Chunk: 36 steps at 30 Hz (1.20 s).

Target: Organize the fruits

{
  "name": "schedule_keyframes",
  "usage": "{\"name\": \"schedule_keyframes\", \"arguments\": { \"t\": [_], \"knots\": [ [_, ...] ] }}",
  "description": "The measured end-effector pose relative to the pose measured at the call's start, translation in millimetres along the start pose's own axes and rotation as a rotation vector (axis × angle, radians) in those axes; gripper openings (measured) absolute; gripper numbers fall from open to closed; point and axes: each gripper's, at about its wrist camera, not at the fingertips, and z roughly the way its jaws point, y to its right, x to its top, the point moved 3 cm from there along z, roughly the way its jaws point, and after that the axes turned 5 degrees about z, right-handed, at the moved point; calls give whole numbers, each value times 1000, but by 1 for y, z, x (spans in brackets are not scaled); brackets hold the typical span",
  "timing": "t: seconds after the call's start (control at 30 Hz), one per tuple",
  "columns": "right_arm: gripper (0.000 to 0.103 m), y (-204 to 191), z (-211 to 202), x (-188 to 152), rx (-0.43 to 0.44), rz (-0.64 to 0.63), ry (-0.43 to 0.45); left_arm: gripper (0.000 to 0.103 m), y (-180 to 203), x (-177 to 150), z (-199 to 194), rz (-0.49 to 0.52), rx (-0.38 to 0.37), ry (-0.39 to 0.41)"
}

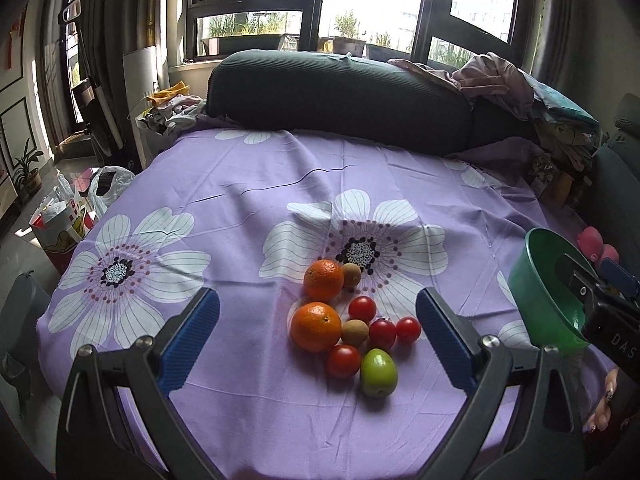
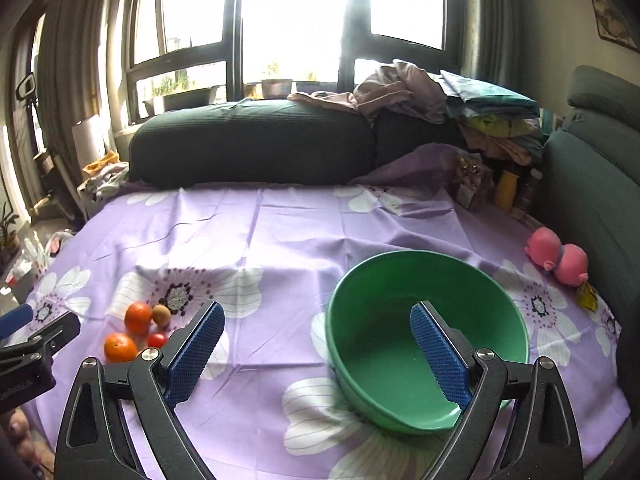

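Blue pads of the left gripper (image 1: 318, 334) are seen spread wide with nothing between them but cloth; the fruit pile lies just ahead, the green fruit (image 1: 378, 373) nearest at 1 o'clock, four tomatoes (image 1: 343, 360), two brown fruits (image 1: 354, 332) and two oranges (image 1: 315, 326) behind it. Bare purple cloth (image 1: 248, 184) is left open from the pile to the dark cushion (image 1: 340, 96) at 12 o'clock. Only the rim of the green bowl (image 2: 430, 346) is caught at 3 o'clock in the left view; the right view shows it whole and tilted. The right gripper (image 2: 317, 348) is held wide apart, its right pad inside the bowl, contact not clear. A pink toy (image 2: 558, 258) is shown near the cloth's edge at 2 o'clock.
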Motion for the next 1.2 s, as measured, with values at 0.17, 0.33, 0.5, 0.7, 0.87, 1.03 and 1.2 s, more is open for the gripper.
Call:
{"name": "schedule_keyframes", "arguments": {
  "t": [0.17, 0.33, 0.5, 0.7, 0.87, 1.03, 1.2],
  "knots": [
    [94, -37, -1, 2, 62, -1, -8, 96, -17, 2, -1, -33, 7, 4],
    [95, -74, -6, 15, 126, 13, 3, 95, -35, 5, -8, -58, 4, 21],
    [95, -105, -18, 37, 239, 80, 6, 94, -49, 7, -14, -86, -7, 30],
    [94, -107, -14, 29, 288, 95, -59, 91, -49, 0, -9, -81, -47, -7],
    [75, -91, 20, 1, 295, 100, -234, 85, -38, -8, 5, -62, -99, -62],
    [60, -72, 46, -17, 312, 106, -327, 70, -25, -13, 28, -103, -94, -124],
    [53, -63, 67, -22, 387, 100, -411, 56, -10, -14, 49, -146, -118, -210]
  ]
}}
